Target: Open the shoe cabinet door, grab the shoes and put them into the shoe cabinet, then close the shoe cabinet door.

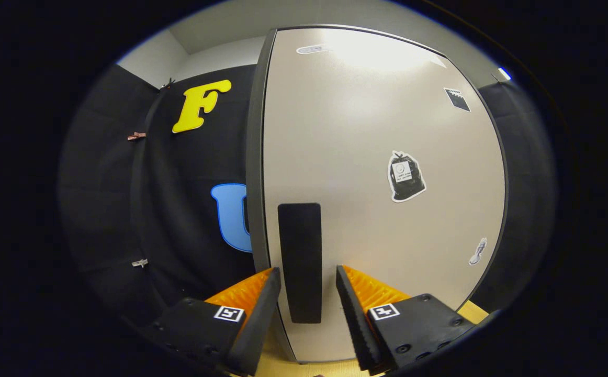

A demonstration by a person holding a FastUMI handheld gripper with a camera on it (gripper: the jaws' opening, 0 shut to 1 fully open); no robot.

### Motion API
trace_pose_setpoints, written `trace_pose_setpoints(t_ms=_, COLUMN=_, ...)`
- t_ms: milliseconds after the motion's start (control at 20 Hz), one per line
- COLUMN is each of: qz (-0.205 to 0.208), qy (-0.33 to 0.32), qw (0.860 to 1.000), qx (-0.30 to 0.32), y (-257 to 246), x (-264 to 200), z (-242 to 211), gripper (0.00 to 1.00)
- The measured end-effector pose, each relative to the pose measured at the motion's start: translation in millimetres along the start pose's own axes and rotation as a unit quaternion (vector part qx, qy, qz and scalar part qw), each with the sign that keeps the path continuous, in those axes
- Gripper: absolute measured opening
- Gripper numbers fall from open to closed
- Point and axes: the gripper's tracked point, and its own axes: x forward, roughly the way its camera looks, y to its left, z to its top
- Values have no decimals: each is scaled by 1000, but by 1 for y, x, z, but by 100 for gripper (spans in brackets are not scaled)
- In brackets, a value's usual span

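Note:
The shoe cabinet door (382, 157) is a pale beige panel with a dark edge, standing right ahead of me. A black upright handle (300, 251) sits near its left edge. My gripper (308, 277) is open, with the lower part of the handle between its two fingers; a small gap shows on each side of the handle. The door looks shut or nearly so; I cannot tell which. A black-and-white sticker (405, 177) is on the door's middle right.
Black cloth wall (178, 209) hangs left of the cabinet, with small clips on it. A strip of wooden floor (474, 311) shows at the door's lower right. Two more small stickers mark the door's right side.

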Motion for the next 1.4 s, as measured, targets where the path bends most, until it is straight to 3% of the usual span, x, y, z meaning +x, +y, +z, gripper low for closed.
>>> trace_pose_setpoints(t_ms=200, qz=-15, qy=-10, qw=1000, qx=-24, y=1, x=1, z=1, gripper=38)
trace_pose_setpoints(t_ms=450, qz=-4, qy=5, qw=1000, qx=-6, y=-1, x=-2, z=-1, gripper=30)
trace_pose_setpoints(t_ms=500, qz=-1, qy=10, qw=1000, qx=-3, y=0, x=-5, z=-2, gripper=23)
trace_pose_setpoints(t_ms=800, qz=36, qy=12, qw=999, qx=9, y=3, x=-45, z=3, gripper=23)
trace_pose_setpoints(t_ms=1000, qz=56, qy=11, qw=998, qx=13, y=-24, x=-97, z=6, gripper=23)
trace_pose_setpoints(t_ms=1400, qz=89, qy=16, qw=996, qx=17, y=-56, x=-158, z=6, gripper=23)
